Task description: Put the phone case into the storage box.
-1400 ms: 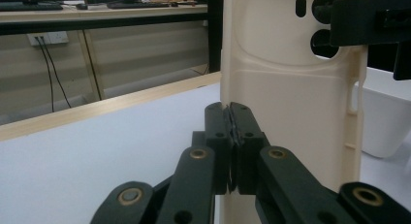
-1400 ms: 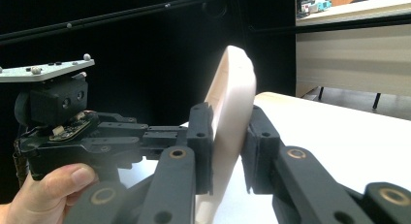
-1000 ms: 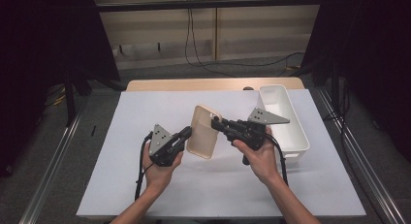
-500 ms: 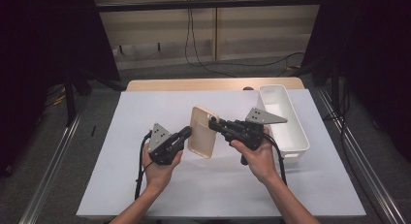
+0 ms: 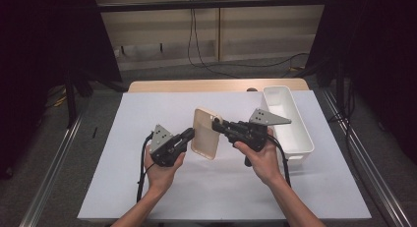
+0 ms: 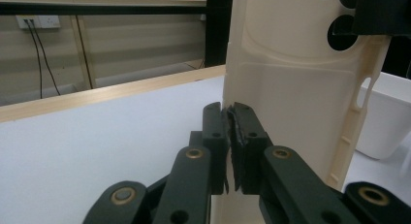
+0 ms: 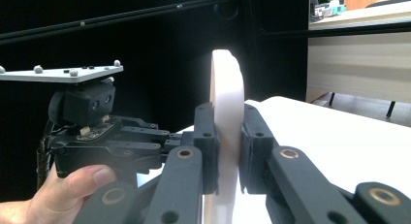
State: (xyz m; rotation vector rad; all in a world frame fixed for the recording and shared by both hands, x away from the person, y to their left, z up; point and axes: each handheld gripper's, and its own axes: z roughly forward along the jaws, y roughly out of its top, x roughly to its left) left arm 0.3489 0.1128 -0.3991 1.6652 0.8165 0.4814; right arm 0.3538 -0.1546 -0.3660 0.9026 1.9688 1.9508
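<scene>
On the left of the high view, the person's left hand (image 5: 160, 168) holds the black two-jaw left gripper (image 5: 189, 134), which carries a grey three-cornered plate and trails a black cable down toward the forearm. Its jaws are clenched on the left long edge of the cream, matte plastic phone case (image 5: 206, 133). In the left gripper view the two ribbed black pads meet on that thin rim with hardly a gap, and the case rises above them as a smooth moulded shell with a raised lip, round camera holes near its top and a slot and small notches along its far side.

The phone case is lifted off the flat white table cover (image 5: 123, 138) and hangs between the two grippers, about mid-table, tilted with its camera end farther from the person.

To its right, the black right gripper (image 5: 220, 125), held in the person's right hand (image 5: 263, 158), grasps the case near its upper right corner. In the right gripper view the case is edge-on, a pale rounded band standing upright between the two black jaws, which press on both of its faces; the left gripper and a thumb show beyond it.

Farther right, a long white glossy plastic bin (image 5: 295, 138) with rounded corners rests on the cover, close beside the right hand. Beyond the cover runs a strip of pale wooden tabletop (image 5: 196, 85).
</scene>
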